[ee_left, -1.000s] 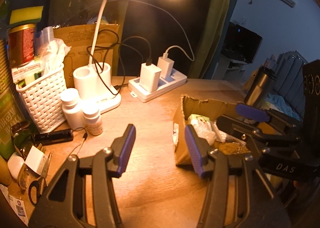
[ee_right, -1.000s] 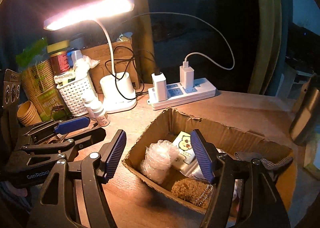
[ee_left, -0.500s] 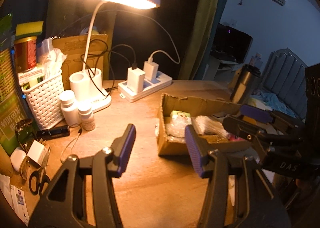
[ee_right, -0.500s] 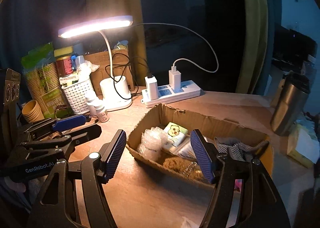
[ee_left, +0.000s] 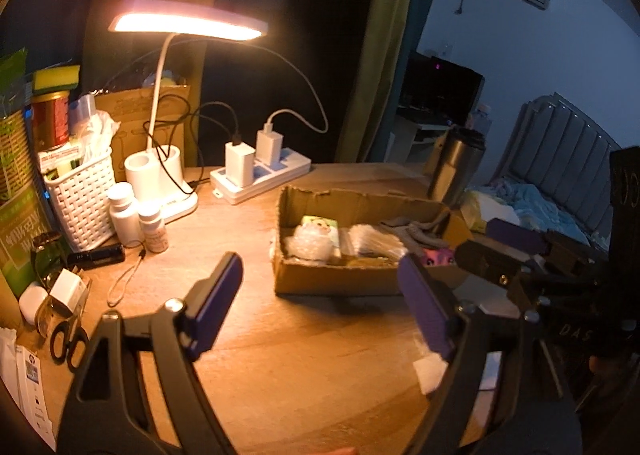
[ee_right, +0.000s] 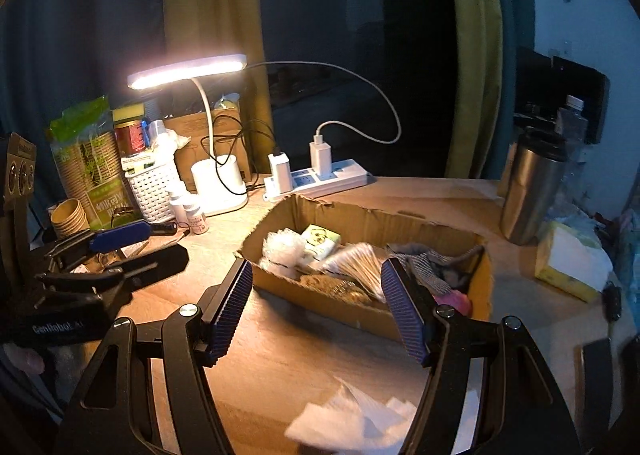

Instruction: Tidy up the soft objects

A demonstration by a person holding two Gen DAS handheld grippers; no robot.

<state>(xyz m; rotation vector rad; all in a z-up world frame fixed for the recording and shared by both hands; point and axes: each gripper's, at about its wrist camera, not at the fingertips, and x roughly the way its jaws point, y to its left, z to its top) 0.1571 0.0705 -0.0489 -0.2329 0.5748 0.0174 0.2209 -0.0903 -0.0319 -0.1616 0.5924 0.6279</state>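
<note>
A shallow cardboard box sits mid-table. It holds a bubble-wrap wad, a small green tissue pack, a bag of cotton swabs, a brown scouring pad, a grey cloth and a pink item. White tissue lies on the table in front of the box. My left gripper is open and empty, short of the box. My right gripper is open and empty, just before the box's near wall.
A lit desk lamp, power strip with chargers, white basket, pill bottles and flashlight stand at the back left. A steel tumbler and a tissue pack are at the right. Scissors lie at the left edge.
Both grippers have pulled back and up from the box, which now looks farther away. White tissue has come into view in front of it. Both stay open.
</note>
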